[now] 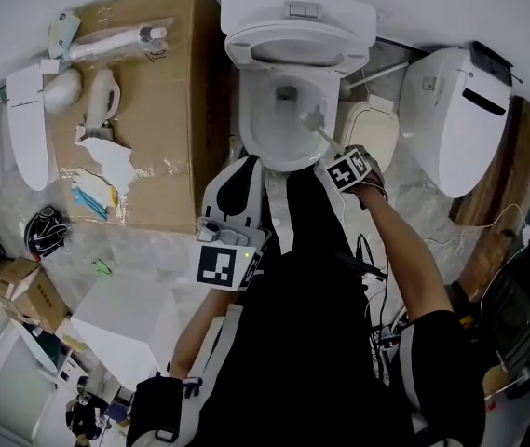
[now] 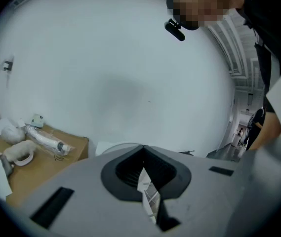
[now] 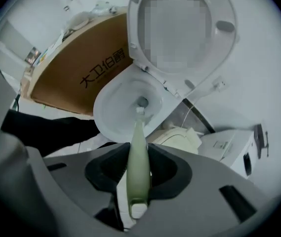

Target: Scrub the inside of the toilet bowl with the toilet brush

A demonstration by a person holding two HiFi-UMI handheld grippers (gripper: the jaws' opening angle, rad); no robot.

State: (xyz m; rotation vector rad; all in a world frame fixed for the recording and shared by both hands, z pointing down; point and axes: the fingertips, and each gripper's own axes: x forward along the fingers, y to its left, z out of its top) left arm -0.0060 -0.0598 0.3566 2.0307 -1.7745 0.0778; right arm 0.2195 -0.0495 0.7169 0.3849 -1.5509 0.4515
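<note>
The white toilet bowl point(image 1: 283, 124) stands open at the top centre of the head view, its seat and lid point(image 3: 219, 58) raised. My right gripper point(image 1: 339, 164) is shut on the pale green handle point(image 3: 139, 167) of the toilet brush. The brush head point(image 1: 313, 119) reaches inside the bowl point(image 3: 120, 100), near the drain opening point(image 3: 142, 101). My left gripper point(image 1: 244, 177) is held close to the body, below the bowl's front rim and away from the brush. Its jaws point at a bare white wall in the left gripper view and look shut point(image 2: 145, 181) with nothing gripped.
A big cardboard box point(image 1: 167, 82) with wrapped fittings on top stands left of the toilet. Another white toilet unit point(image 1: 460, 119) and a loose white seat point(image 1: 372, 133) lie to the right. Cables point(image 1: 376, 259) run over the floor by the person's right arm.
</note>
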